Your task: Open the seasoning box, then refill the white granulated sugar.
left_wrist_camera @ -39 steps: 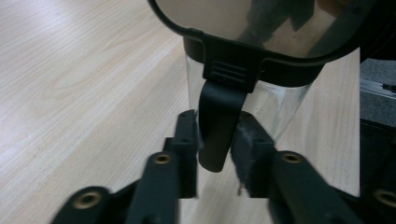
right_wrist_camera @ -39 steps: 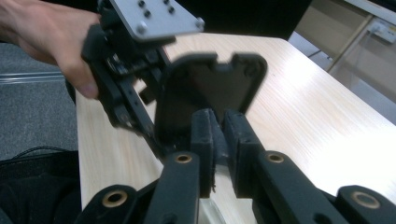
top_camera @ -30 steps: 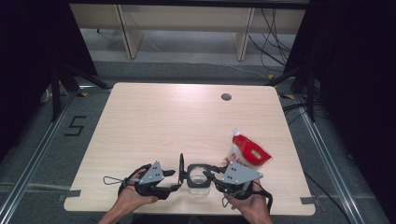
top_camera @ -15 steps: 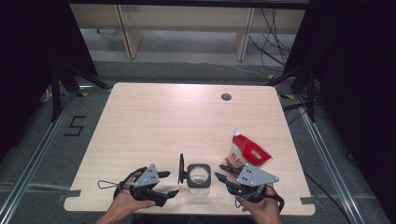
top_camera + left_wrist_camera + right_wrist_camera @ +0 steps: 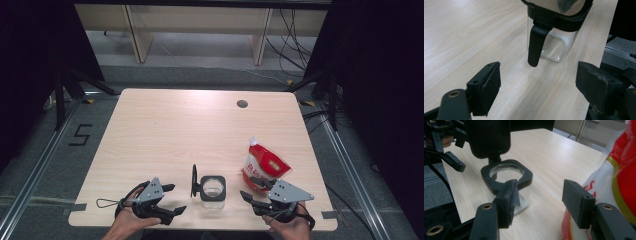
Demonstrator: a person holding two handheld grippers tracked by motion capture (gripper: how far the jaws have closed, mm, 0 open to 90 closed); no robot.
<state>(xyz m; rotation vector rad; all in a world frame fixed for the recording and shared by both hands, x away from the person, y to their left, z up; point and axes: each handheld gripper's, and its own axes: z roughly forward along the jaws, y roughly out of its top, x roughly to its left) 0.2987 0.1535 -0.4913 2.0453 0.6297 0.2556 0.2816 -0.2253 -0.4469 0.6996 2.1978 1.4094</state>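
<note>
Now both claws [image 5: 171, 198] [image 5: 253, 192] have backed off the jar [image 5: 213, 189].

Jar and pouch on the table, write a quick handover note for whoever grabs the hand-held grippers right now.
Left hand-held gripper: jaws have just been opening, nothing between them, beside the jar.
Right hand-held gripper: jaws have just been opening, nothing held, between the jar and the pouch.
Jar: upright near the front edge of the table, lid flipped up on its hinge.
Pouch: red and white, standing right of the jar.
Done: jar opened.
Left: probably pouring the pouch into the jar.
</note>
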